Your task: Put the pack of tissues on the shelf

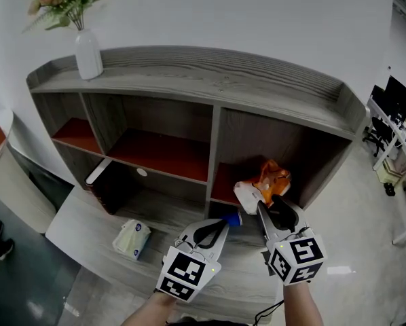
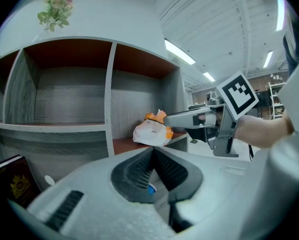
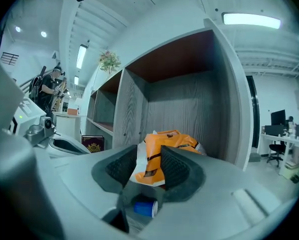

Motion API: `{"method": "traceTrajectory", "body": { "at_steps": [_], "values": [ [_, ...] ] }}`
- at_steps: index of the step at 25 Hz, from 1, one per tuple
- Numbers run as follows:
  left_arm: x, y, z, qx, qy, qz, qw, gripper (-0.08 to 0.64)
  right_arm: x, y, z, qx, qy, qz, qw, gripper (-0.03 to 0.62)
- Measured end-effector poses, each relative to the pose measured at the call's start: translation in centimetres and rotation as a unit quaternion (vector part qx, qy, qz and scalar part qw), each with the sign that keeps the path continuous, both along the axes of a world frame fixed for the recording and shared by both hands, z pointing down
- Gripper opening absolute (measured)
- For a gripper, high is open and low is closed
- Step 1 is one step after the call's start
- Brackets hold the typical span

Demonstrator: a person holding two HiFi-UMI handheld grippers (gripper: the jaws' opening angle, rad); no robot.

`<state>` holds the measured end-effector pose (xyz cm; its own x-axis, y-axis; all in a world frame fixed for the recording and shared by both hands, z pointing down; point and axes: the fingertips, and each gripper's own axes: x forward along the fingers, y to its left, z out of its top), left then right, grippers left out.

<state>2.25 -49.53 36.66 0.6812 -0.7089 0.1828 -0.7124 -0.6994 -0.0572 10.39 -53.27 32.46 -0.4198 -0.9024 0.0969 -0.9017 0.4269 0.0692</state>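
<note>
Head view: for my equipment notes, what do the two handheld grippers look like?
Left gripper and right gripper: pale grey shells, black ribbed pads inside the tongs, each topped by a white cube with black square markers. A dark cable trails beneath.

a grey wood-grain shelf unit [image 1: 278, 94] with reddish boards stands straight ahead of both grippers. on the board of its right-hand bay, just past the tips of the right gripper [image 1: 263, 208], lies an orange and white pack [image 1: 267, 182]. on the low front ledge [image 1: 74, 219] a small blue cup [image 1: 233, 219] lies on its side between the left gripper [image 1: 221, 225] and the right one. well left of the left gripper a pale pack [image 1: 132, 238] rests on the same ledge, and beyond it a dark book [image 1: 111, 189] leans in the lower bay. a white vase of flowers [image 1: 87, 53] stands on the top, far left.
</note>
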Motion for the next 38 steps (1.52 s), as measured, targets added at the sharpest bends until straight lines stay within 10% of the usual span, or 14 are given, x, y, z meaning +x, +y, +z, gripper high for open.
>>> {"method": "traceTrajectory", "body": {
  "at_steps": [38],
  "values": [
    [-1.2,5.3,1.3,-0.008,0.019,0.001,0.9998,-0.005,-2.6,9.4,5.2,-0.06,-0.043,-0.021,0.997,0.002]
  ]
}}
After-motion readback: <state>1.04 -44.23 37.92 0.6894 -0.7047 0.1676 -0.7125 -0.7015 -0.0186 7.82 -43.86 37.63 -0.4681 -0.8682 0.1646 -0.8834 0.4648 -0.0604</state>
